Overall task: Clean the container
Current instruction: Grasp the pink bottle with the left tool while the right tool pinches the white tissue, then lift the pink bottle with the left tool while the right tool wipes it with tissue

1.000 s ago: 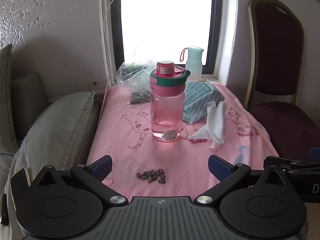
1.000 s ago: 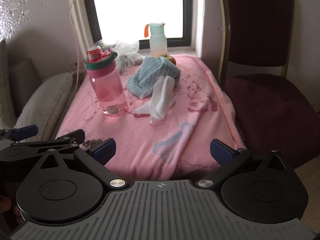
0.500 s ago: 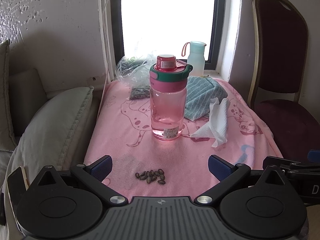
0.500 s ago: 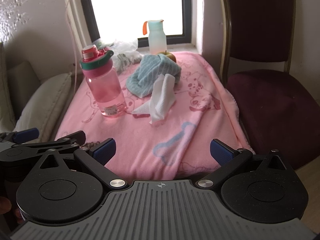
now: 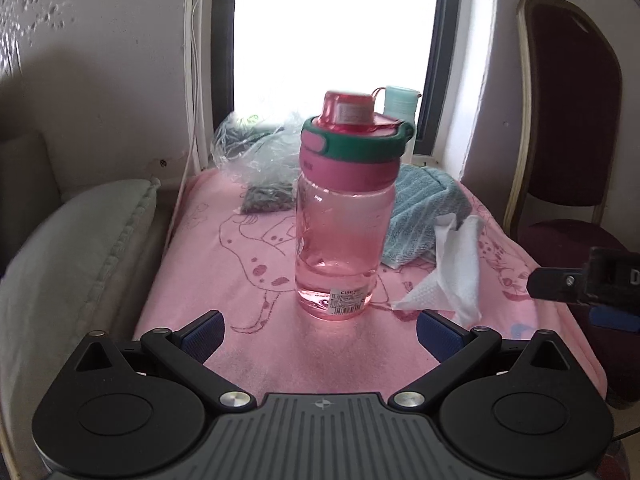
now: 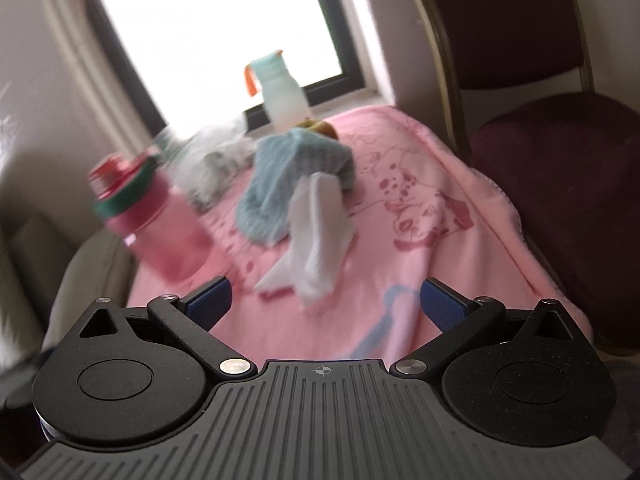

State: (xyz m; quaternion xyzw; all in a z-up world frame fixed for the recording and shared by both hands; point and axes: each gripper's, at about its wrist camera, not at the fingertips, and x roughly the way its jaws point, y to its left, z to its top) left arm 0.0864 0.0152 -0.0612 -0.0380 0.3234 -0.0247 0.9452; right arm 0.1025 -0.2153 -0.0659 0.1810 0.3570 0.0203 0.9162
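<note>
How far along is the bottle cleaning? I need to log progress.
Nothing looks done: the pink bottle stands capped on the pink blanket. In hand: left gripper open before the bottle, right gripper open near the white tissue. Left: gripping, opening, wiping.

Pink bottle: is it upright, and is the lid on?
Upright, lid on. The pink bottle stands on its base on the pink blanket, and the green-rimmed lid sits on top. Whether it is sealed, cannot tell.

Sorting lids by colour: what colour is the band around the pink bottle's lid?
Green band on the pink bottle; clearest in the left wrist view.
</note>
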